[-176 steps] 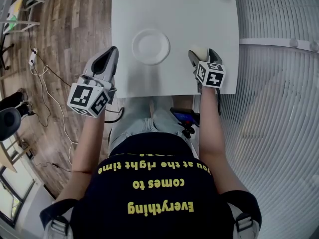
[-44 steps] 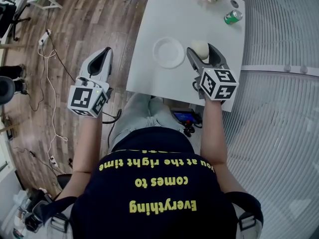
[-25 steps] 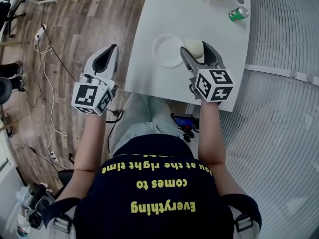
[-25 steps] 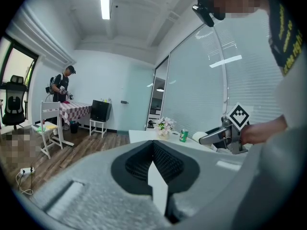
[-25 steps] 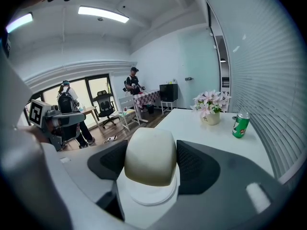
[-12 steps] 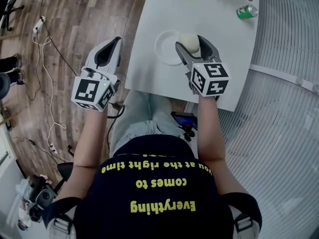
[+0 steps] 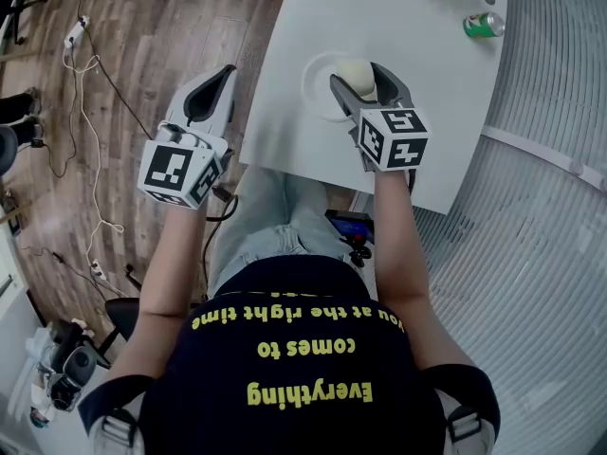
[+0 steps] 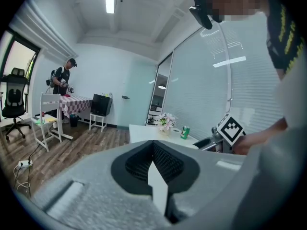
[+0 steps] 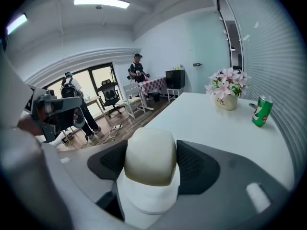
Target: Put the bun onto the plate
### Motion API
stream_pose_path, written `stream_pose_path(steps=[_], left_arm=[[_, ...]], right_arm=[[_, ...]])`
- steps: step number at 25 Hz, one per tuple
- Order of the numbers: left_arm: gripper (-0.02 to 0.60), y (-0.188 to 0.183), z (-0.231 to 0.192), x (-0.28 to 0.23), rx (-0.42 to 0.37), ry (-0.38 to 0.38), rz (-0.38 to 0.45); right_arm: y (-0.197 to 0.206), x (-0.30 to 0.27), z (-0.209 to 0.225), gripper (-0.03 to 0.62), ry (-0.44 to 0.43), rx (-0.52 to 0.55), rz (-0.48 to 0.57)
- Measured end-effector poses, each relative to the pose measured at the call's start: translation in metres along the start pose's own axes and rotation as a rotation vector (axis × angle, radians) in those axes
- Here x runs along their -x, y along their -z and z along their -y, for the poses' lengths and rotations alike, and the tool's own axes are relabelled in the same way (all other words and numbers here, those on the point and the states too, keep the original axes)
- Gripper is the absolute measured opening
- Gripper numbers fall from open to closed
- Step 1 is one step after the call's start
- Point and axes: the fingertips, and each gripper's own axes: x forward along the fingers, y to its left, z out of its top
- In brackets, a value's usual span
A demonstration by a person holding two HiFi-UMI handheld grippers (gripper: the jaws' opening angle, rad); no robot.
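Head view: 1 bun (image 7: 358, 69) pinched in right gripper (image 7: 359, 77) over 1 plate (image 7: 317, 68); left gripper (image 7: 219, 78) pressed together, 1 can (image 7: 484, 25) beyond.

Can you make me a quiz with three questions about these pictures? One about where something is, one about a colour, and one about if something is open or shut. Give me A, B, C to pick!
1. Where is the bun?
A. inside a box
B. between the jaws of the right gripper, over the plate
C. in a bowl

2. What colour is the can on the table?
A. red
B. blue
C. green

3. How are the jaws of the left gripper?
A. shut, with nothing between them
B. wide open
C. closed on a spoon

Answers:
1 B: the right gripper view shows the jaws pressing the bun's sides, with the white plate under it.
2 C: the can is green in the head view and in the right gripper view.
3 A: the left gripper view shows the jaws together, with nothing between them.
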Motion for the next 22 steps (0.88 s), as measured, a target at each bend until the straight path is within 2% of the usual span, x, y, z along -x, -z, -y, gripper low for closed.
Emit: stream_pose_path(steps=[22], left_arm=[[-0.002, 0.020, -0.003, -0.002, 0.018, 0.000, -0.041]], right_arm=[[0.060, -0.052, 0.008, 0.330, 0.032, 0.065, -0.142]])
